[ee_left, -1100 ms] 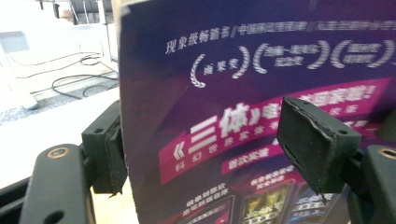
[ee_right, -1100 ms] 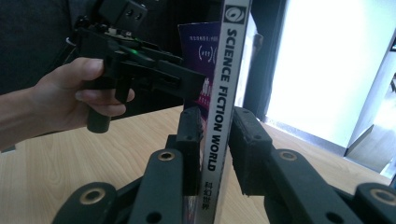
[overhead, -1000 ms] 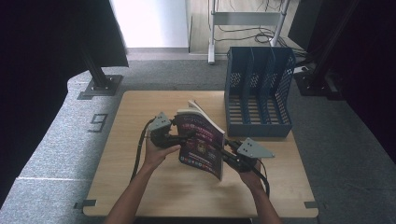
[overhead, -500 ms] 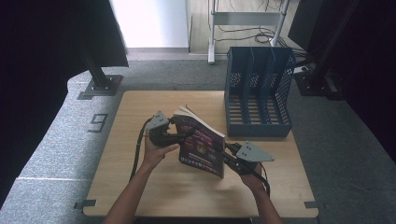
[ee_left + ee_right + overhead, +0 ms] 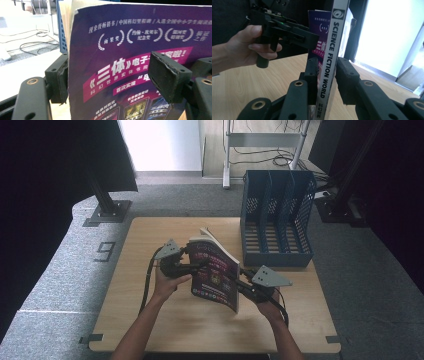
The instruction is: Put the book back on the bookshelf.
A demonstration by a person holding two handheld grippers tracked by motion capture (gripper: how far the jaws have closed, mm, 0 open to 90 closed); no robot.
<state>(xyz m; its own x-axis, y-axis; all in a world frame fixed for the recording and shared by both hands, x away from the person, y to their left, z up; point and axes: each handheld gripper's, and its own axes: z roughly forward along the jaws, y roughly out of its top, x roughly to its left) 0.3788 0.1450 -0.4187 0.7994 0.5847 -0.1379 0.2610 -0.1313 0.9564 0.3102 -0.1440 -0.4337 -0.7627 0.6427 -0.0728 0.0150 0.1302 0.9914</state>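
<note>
A person stands a magazine (image 5: 215,272) upright at the middle of the high view, on the wooden desk (image 5: 145,320), with the blue file rack (image 5: 276,220) just behind it toward the upper right. The left tool (image 5: 197,266) comes in from the left of the frame; in the left gripper view its two black jaws sit on either side of the purple cover (image 5: 130,65), one at the open page edge and one across the front, apparently clamped on it. The right tool (image 5: 241,281) reaches in from the lower right; the right gripper view looks straight along the spine (image 5: 329,57), printed "SCIENCE FICTION WORLD", with a jaw on each side, the left one touching and the right one close, seemingly gripping. Holding both edges keeps the floppy magazine vertical, probably so it can be slid into one of the rack's slots.
</note>
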